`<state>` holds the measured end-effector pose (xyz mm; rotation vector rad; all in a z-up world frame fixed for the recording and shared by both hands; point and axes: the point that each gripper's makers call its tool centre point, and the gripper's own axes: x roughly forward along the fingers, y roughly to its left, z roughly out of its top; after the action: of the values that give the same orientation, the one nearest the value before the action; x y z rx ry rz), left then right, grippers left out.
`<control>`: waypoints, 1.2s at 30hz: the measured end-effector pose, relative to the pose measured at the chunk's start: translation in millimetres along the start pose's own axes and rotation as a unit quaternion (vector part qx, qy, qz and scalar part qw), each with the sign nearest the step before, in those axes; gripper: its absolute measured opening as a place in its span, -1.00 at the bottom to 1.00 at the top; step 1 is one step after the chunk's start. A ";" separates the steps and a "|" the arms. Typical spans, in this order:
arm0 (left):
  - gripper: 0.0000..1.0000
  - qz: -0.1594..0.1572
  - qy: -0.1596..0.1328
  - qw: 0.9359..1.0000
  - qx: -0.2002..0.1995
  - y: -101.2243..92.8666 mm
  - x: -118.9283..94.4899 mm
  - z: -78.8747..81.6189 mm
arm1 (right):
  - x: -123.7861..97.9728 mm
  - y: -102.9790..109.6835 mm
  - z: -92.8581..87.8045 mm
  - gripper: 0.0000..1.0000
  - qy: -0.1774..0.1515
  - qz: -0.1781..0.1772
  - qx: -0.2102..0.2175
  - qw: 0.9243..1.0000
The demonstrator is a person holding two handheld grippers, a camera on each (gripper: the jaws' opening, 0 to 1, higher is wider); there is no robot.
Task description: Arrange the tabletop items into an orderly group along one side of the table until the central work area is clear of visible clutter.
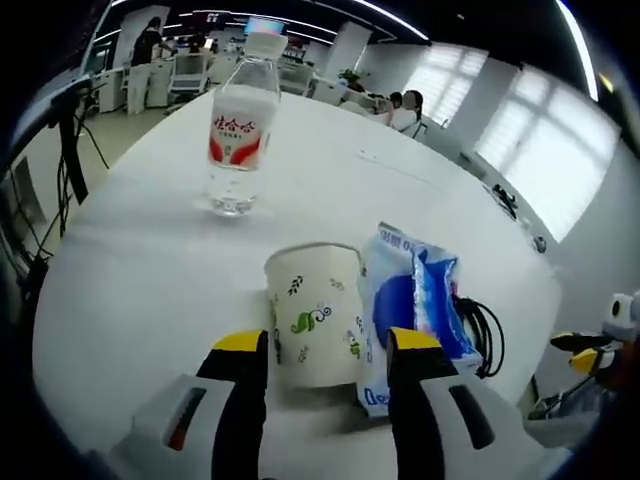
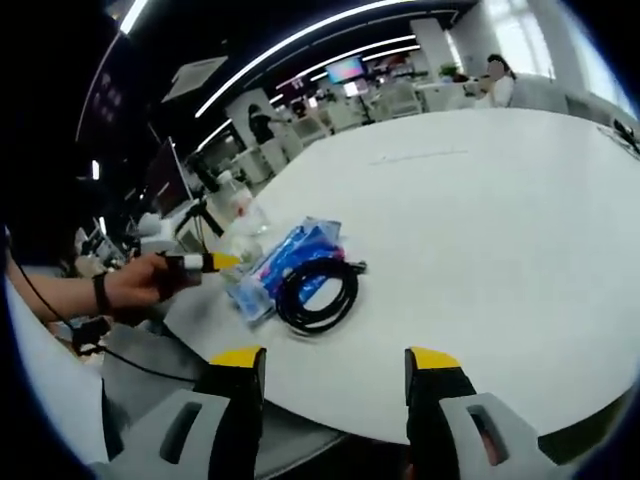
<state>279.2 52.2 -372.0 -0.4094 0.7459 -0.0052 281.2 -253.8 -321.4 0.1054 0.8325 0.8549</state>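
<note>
Left tongs (image 1: 327, 350) straddling paper cup (image 1: 314, 314), jaws at cup sides, looks like light hold, not 100% sure about contact. Cup thin-walled imo, squeeze too hard = crumple, too soft = slips on lift.

Blue snack pack (image 1: 413, 300) touching cup on right; right jaw could snag it and drag it along.

Black cable coil (image 2: 318, 293) lying partly on pack near tabletop (image 1: 150, 270) edge, might get shoved off.

Right tongs (image 2: 333, 368) wide apart, empty, hovering at edge.

Water bottle (image 1: 237, 135) farther back, upright, well apart, tall = tippy.
</note>
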 end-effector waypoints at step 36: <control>-0.28 -0.022 0.010 1.000 -0.019 20.6 -10.3 -7.9 | 11.8 1.8 0.3 0.14 0.004 0.002 0.004 1.000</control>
<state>263.5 69.9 -377.9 -0.4617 0.7572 -0.0359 284.7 -244.2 -327.7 0.1110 0.8428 0.8555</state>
